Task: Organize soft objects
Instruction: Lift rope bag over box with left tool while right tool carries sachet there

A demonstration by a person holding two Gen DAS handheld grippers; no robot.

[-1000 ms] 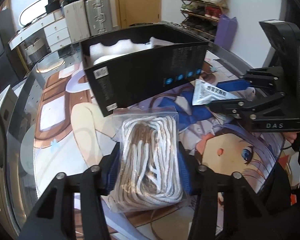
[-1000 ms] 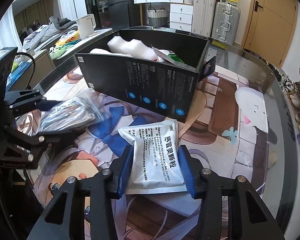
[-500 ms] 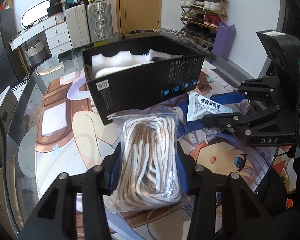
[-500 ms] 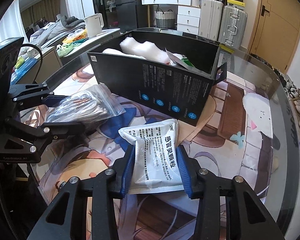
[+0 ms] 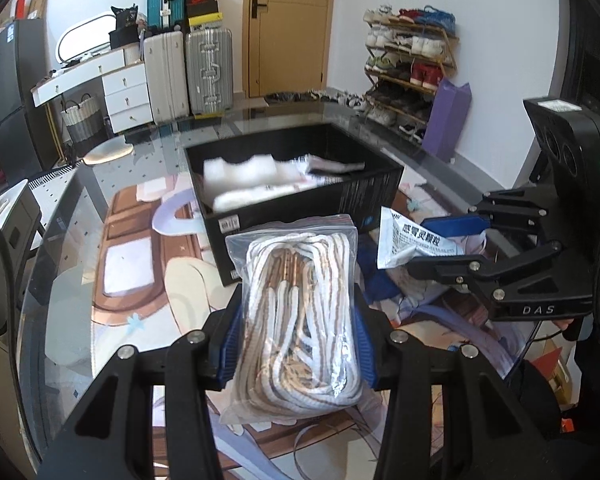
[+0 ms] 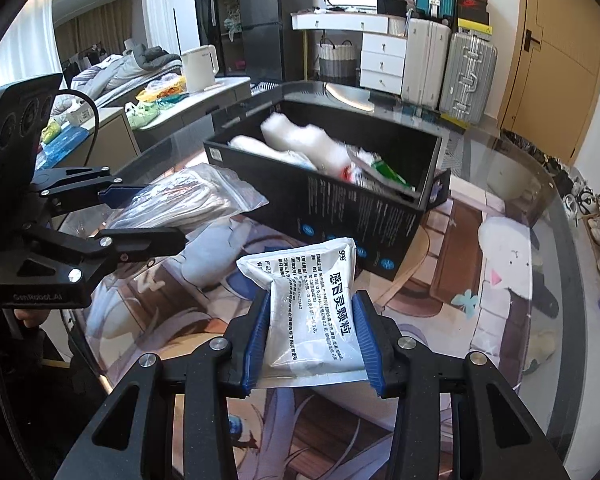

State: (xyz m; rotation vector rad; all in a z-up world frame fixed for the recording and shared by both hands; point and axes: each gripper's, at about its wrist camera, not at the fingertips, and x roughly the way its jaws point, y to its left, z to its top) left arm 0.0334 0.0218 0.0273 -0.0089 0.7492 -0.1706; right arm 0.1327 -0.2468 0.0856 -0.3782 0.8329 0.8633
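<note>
- Left claw clamped on a clear zip bag of rope; blue pads press both sides of the bag, which bulges between them.
- Rope inside is white and tan, coiled in loops; the bag's sealed top edge points toward the black box.
- Bag of rope is held off the worktop, in front of the box's near corner and lower than its rim.
- Right claw clamped on a white medicine sachet with black printed text; pads grip its lower half, and the upper part sticks out crumpled toward the box.
- Sachet is off the worktop too, just in front of the box's long printed side.
- In the left wrist view the right claw comes in from the right edge with the sachet in it, beside the bag of rope; the two are close but apart.
- In the right wrist view the left claw shows at the left with the bag of rope, near the box's left end.
- Black box is open-topped and sits on the worktop; inside are white fluffy items and a green-and-white packet toward one end. Contents are blurred.
- Worktop is glass over an anime-print mat.
- Fingers of a hand show under the left claw's body in the right wrist view.
- Background: suitcases, white drawers, wooden door, shoe rack, purple bag.
</note>
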